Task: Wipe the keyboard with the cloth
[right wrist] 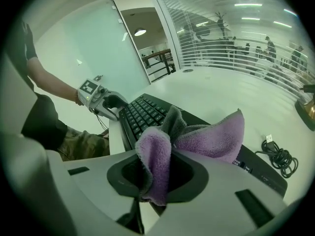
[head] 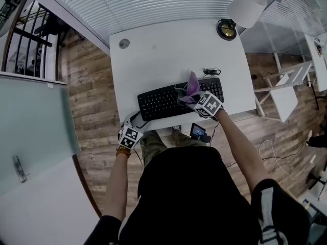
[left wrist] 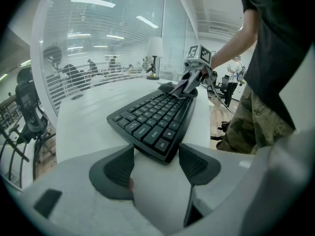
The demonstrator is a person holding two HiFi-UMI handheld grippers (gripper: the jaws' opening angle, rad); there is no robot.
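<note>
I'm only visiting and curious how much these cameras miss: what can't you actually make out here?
- Head view: the cloth and right gripper cover some keys of the keyboard.
- Head view: the key lettering is too small to read.
- Left gripper view: whether the left gripper touches the keyboard's corner is unclear.
- Right gripper view: the lamp base is cut off by the picture's edge.
</note>
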